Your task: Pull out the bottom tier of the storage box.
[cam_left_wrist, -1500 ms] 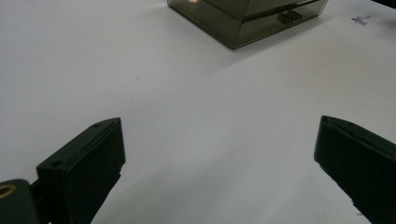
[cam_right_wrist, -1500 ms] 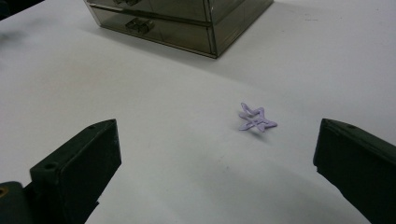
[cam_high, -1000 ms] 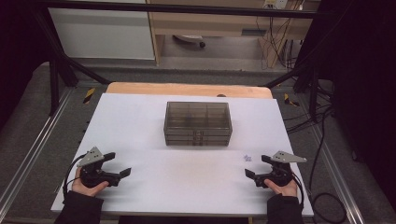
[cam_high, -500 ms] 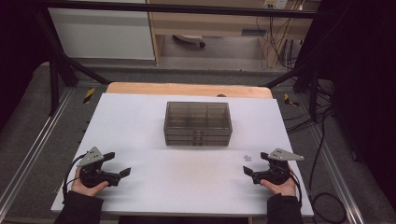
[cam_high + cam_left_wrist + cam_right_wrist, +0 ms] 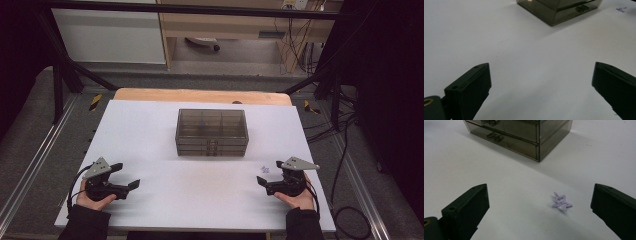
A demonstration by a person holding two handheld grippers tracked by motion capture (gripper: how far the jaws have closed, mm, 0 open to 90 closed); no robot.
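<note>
A smoky transparent drawer box (image 5: 211, 132) stands mid-table, its drawer fronts facing me. A tiny lilac star-shaped piece (image 5: 264, 169) lies flat on the white table (image 5: 150, 130) to the front right. My right gripper (image 5: 270, 173) rests just beside it, open, with nothing held. In the right gripper view the star (image 5: 561, 202) lies ahead between the wide-apart jaws of the right gripper (image 5: 539, 205), nearer the right one, with the box (image 5: 524, 132) beyond. My left gripper (image 5: 126, 176) sits open at the front left. Its own view has the left gripper (image 5: 541, 82) over bare table, the box (image 5: 559, 10) far off.
A wooden strip (image 5: 200, 95) runs along the table's far edge. Metal frame rails (image 5: 30, 165) flank both sides, and cables (image 5: 345, 165) hang at the right. White surface stretches between the two grippers and in front of the box.
The right gripper has crept a little to the left and forward, closer to the lilac star. The left gripper and the box have stayed put.
</note>
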